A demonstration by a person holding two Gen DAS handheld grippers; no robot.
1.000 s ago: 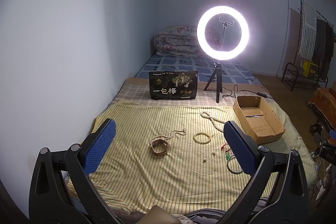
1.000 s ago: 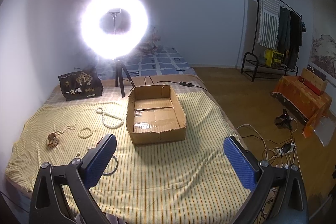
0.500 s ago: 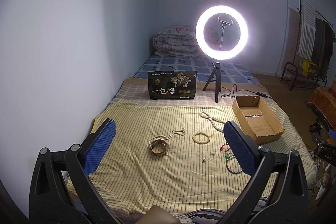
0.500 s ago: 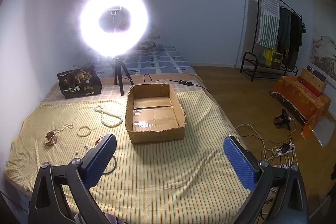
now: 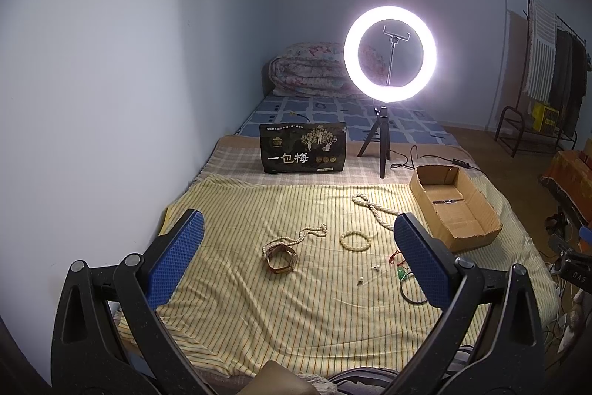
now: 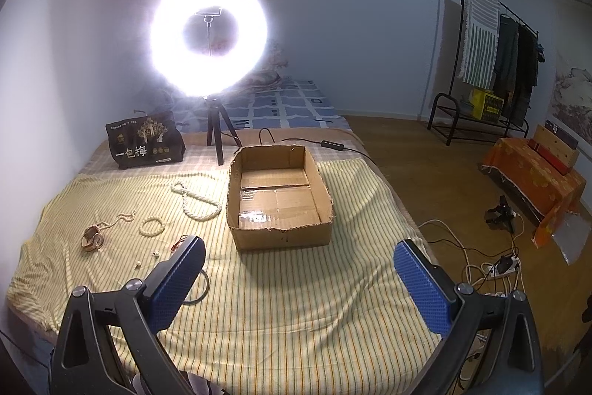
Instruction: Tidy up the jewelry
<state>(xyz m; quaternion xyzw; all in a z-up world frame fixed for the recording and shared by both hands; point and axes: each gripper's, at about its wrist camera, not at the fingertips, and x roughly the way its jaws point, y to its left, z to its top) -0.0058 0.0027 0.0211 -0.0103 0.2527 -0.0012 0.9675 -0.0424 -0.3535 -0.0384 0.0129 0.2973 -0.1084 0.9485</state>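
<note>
Jewelry lies scattered on a yellow striped bed sheet (image 5: pixel 288 306): a brown watch (image 5: pixel 281 258) with a thin bead chain (image 5: pixel 296 238), a pearl bracelet (image 5: pixel 355 241), a thick twisted pearl necklace (image 5: pixel 373 208), small earrings (image 5: pixel 375 268), a red and green string piece (image 5: pixel 399 265) and a dark bangle (image 5: pixel 409 293). An open cardboard box (image 5: pixel 455 206) stands to their right; it looks empty in the right wrist view (image 6: pixel 277 198). My left gripper (image 5: pixel 296 261) is open and empty, held above the near sheet. My right gripper (image 6: pixel 296 280) is open and empty, in front of the box.
A lit ring light on a tripod (image 5: pixel 390 52) and a black printed bag (image 5: pixel 303 152) stand behind the jewelry. A folded quilt (image 5: pixel 307 69) lies at the head of the bed. A wall runs along the left. A clothes rack (image 6: pixel 492 62), cables (image 6: pixel 481 265) and an orange-covered bench (image 6: pixel 536 173) are on the floor right.
Both views drift slightly; the right gripper has edged a little closer to the box and jewelry. Nothing was taken hold of, and both jaws stay open.
</note>
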